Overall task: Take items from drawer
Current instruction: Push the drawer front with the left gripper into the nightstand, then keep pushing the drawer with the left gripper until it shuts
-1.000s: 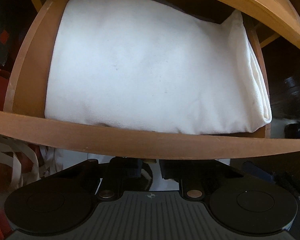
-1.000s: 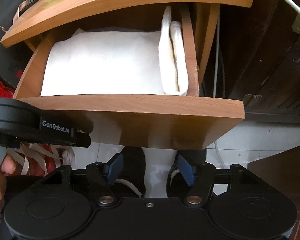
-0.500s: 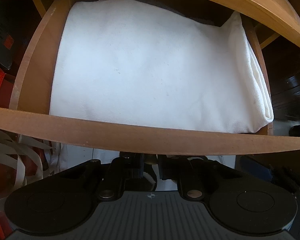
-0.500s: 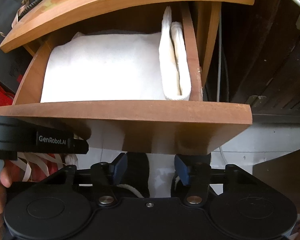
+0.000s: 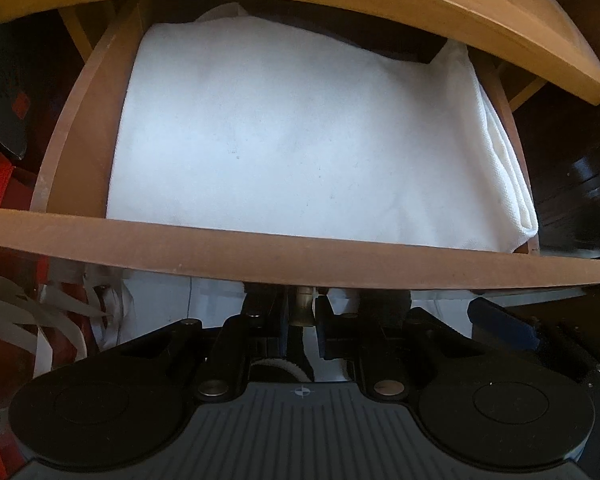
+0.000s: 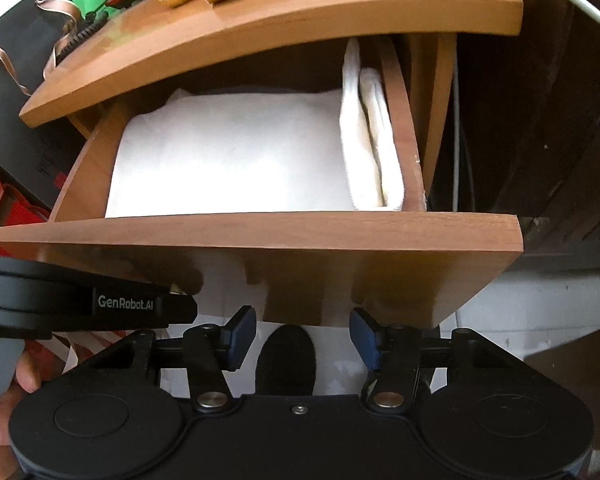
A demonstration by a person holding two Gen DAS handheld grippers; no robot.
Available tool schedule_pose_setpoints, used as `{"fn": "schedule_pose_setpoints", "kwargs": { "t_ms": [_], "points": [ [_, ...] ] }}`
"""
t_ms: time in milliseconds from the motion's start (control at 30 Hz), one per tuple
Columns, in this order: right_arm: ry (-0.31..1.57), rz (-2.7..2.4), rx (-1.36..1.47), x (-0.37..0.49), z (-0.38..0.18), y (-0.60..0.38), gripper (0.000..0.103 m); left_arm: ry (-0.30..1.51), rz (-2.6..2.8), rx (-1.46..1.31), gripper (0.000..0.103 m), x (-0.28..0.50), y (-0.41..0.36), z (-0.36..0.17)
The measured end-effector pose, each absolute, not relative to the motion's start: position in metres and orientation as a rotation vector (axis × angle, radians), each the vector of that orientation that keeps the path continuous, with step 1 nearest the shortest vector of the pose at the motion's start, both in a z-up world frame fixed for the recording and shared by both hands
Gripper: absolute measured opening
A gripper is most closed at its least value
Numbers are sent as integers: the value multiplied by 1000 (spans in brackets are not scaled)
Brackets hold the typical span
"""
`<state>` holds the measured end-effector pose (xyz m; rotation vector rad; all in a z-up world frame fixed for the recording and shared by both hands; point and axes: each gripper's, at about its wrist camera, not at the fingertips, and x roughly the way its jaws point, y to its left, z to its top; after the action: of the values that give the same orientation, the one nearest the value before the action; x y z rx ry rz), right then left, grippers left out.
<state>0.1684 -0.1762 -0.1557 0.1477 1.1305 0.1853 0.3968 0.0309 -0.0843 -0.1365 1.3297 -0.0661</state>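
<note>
Wooden and warm brown, the desk (image 6: 300, 12) carries a few gold-wrapped bits on its top, and under its front edge the drawer (image 6: 259, 236) stands pulled well out. Nearly all of the drawer's floor is covered by a folded white cloth (image 5: 300, 140), lying flat with its long side running from one drawer wall to the other. Its thick folded edge is bunched up against the right wall (image 6: 374, 140), where the layers stand on end and show as rolls.

Below the drawer's front panel, the left gripper (image 5: 302, 312) is closed down on a small metal knob (image 5: 303, 304), the jaws snug against it with only that stub between them. It is busy holding the drawer, I'd say, so it is not free to reach in.

The right gripper (image 6: 303, 338) hangs under the front panel near its right half, jaws spread wide with nothing between the blue pads (image 6: 243, 334). It is the nearer tool to the cloth's bunched edge. The cloth lies ahead of it and higher, beyond the panel's top edge, so the move would have to go up over that lip and then down. The upright folds at the right wall look the easiest place to pinch.
</note>
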Motion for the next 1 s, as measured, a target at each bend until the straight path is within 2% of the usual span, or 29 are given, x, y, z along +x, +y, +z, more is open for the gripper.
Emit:
{"fn": "schedule_pose_setpoints", "kwargs": {
  "t_ms": [1000],
  "points": [
    [1014, 208, 224, 191, -167, -178, 52, 1353, -96, -118, 14, 415, 35, -81]
  ]
}}
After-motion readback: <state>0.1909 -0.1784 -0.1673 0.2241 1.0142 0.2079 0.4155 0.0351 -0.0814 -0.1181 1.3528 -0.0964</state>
